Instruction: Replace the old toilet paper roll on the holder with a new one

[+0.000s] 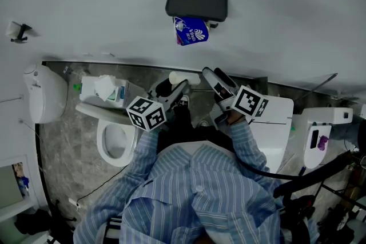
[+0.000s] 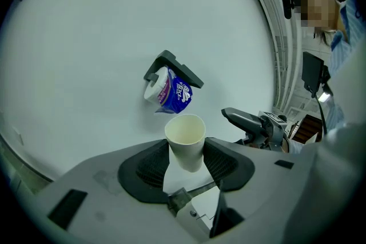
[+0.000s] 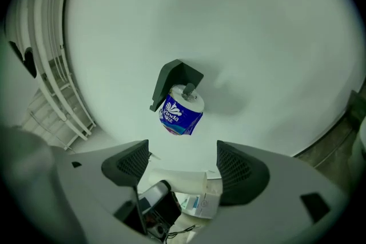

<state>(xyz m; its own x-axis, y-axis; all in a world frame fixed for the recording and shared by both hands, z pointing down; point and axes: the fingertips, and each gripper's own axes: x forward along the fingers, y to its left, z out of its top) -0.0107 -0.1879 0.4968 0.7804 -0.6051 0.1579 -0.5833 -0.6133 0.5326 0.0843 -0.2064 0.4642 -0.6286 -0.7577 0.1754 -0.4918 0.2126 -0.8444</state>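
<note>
On the white wall [image 1: 103, 3], the dark holder [image 1: 196, 4] carries a full roll [image 1: 191, 30] in a blue printed wrapper, seated under the holder's cover and slightly tilted. Left gripper [image 2: 186, 160]: jaws closed on a bare cardboard tube [image 2: 186, 140] (cream, hollow, open end toward the wall), the ribbed pads pressing both of its sides. Right gripper [image 3: 183, 160]: jaws standing wide, nothing between the pads; the wrapped roll shows beyond the gap, well apart from them. Head view: both grippers are held side by side in front of the person's striped shirt [image 1: 194, 191], below the holder and clear of it, with the tube pointing toward the wall. Lower left of them stands a toilet [image 1: 114, 143], with a box of tissues [image 1: 104, 90] at its rear
</note>
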